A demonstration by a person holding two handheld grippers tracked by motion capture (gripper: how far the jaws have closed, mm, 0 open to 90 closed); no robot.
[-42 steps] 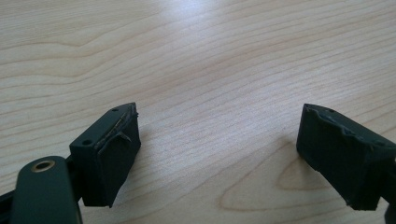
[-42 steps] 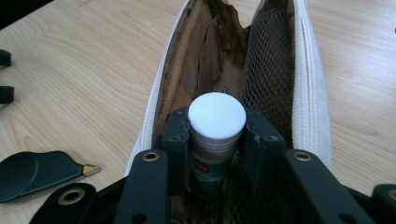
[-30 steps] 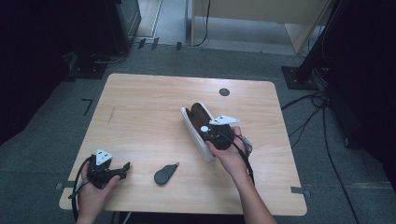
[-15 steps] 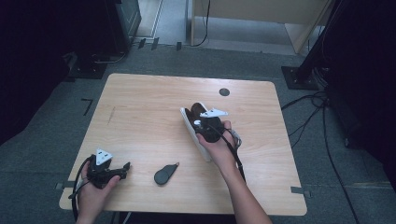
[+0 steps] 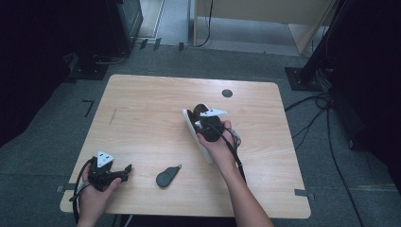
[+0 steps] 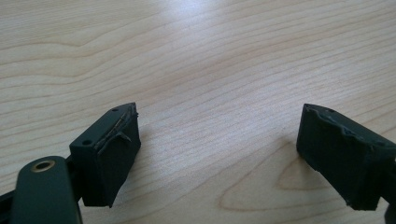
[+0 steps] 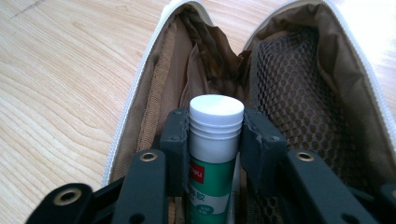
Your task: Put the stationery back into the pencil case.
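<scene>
While the open pouch point(image 7: 289, 93) lies on the wooden table point(image 5: 142, 118), the right gripper point(image 7: 215, 140) reaches into its mouth, jaws just eased yet pressing a glue stick point(image 7: 215, 154) upright between them; left gripper point(image 6: 219, 154) gapes empty.

A pale wooden desk point(image 5: 142, 118) with rounded corners stands on grey carpet floor point(image 5: 47, 142). Near its far edge sits a small dark round disc point(image 5: 227, 93), set into or lying on the top; I cannot tell which. Around the middle lies an open pouch point(image 5: 196, 135) with a white zip edge and brown lining, its mouth gaping. Toward the near edge, well apart from the pouch, a small dark teardrop-shaped thing point(image 5: 166, 177) lies flat on the wood. The grain runs across the top.
</scene>
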